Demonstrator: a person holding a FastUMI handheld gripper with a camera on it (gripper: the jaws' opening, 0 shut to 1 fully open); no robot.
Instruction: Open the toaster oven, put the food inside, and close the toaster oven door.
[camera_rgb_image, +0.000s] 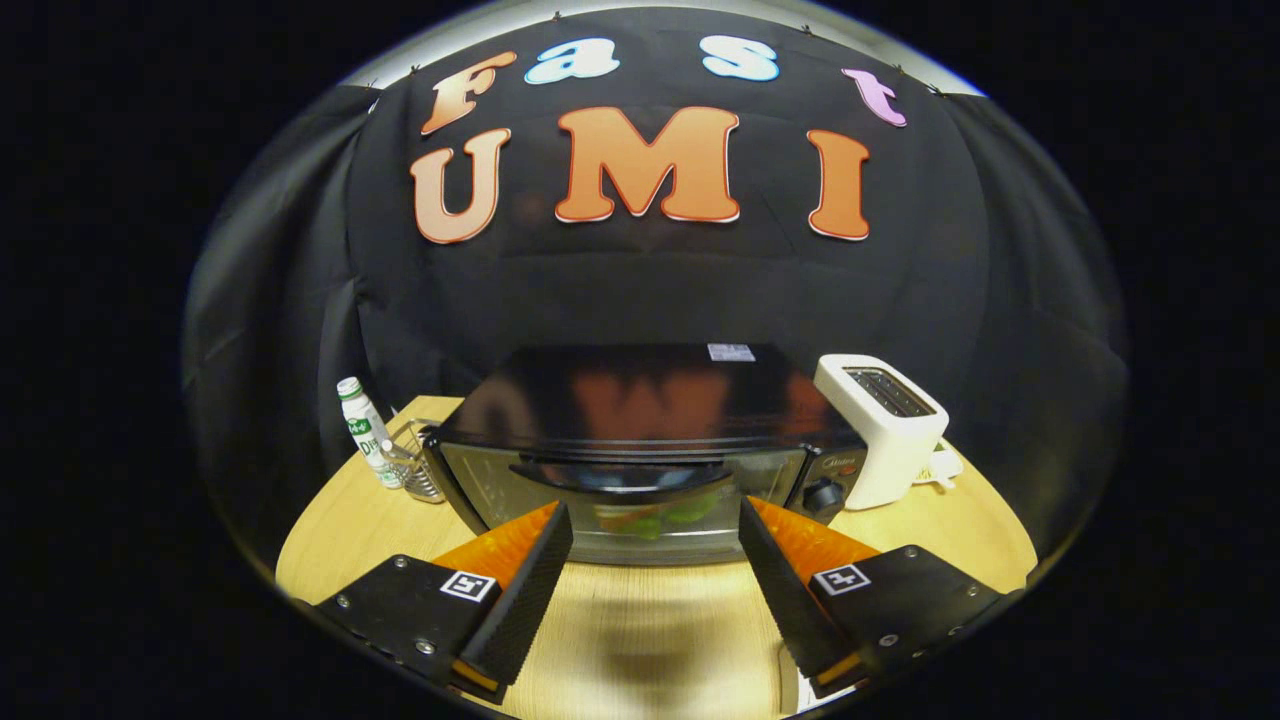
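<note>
While the wooden table (380, 520) spreads under everything, the toaster oven (640, 440) stands just ahead of my fingers, door shut with green food (655, 518) behind its glass; beside it a white toaster (885, 430); my gripper (655, 580) gapes wide, empty.

- Your gripper (655, 525) jaws stand apart, holding nothing, and their tips cover the lower corners of the toaster oven (640, 440) door.
- Food (655, 520) behind the door glass is a greenish blur; you cannot tell what it is.
- The bottle (362, 430) partly hides behind the wire basket (415, 470).
- The bench (650, 630) is cut off under the jaws.
</note>
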